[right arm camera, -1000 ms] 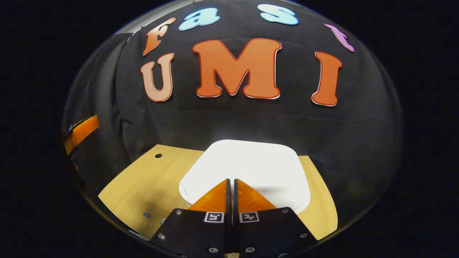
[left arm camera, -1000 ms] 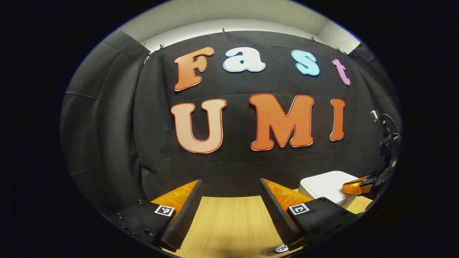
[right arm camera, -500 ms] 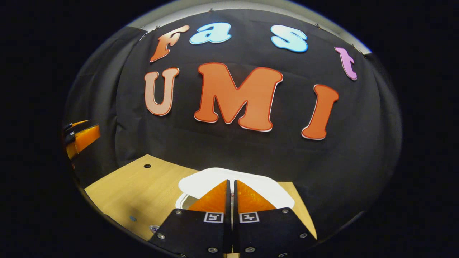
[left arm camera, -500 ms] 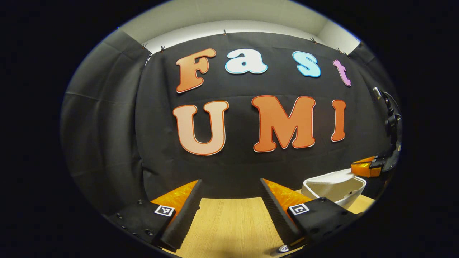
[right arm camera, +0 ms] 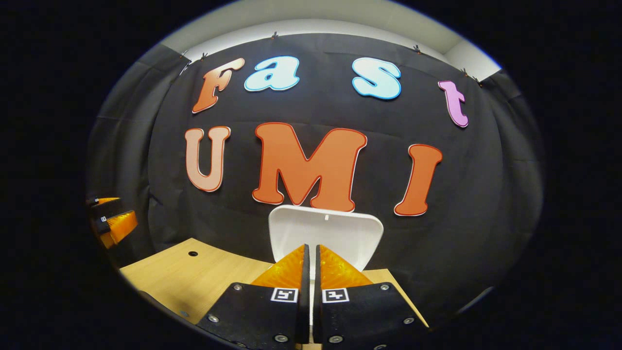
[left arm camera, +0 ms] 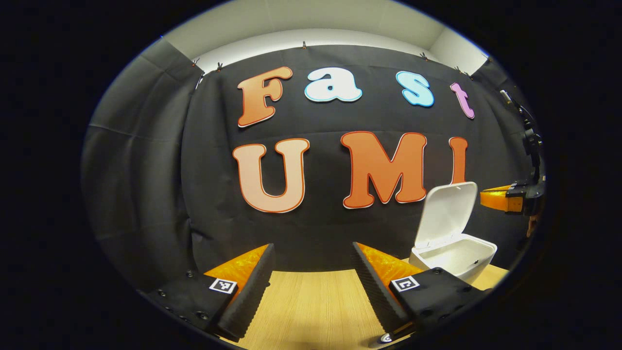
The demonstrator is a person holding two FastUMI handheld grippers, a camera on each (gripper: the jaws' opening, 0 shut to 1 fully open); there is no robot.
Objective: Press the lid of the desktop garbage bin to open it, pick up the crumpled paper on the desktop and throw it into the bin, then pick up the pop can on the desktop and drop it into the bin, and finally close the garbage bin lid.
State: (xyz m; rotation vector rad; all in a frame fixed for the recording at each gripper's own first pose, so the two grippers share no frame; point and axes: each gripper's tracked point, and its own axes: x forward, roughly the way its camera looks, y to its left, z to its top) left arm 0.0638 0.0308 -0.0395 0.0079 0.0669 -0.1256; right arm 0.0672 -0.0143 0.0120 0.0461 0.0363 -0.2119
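- White plastic garbage bin (left arm camera: pixel 454 257) with rounded corners sits on the pale wood-grain tabletop (left arm camera: pixel 311 306), its smooth lid (right arm camera: pixel 324 236) raised upright.
- Left gripper (left arm camera: pixel 311 255) hangs wide apart, empty, ribbed pads showing.
- Right gripper (right arm camera: pixel 311 250) is pressed closed, empty, before the lid.

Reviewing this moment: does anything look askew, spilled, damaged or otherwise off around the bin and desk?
Nothing stands out. The bin sits squarely on the desk with its lid standing open and upright. The right gripper is shut, the left gripper open and empty.
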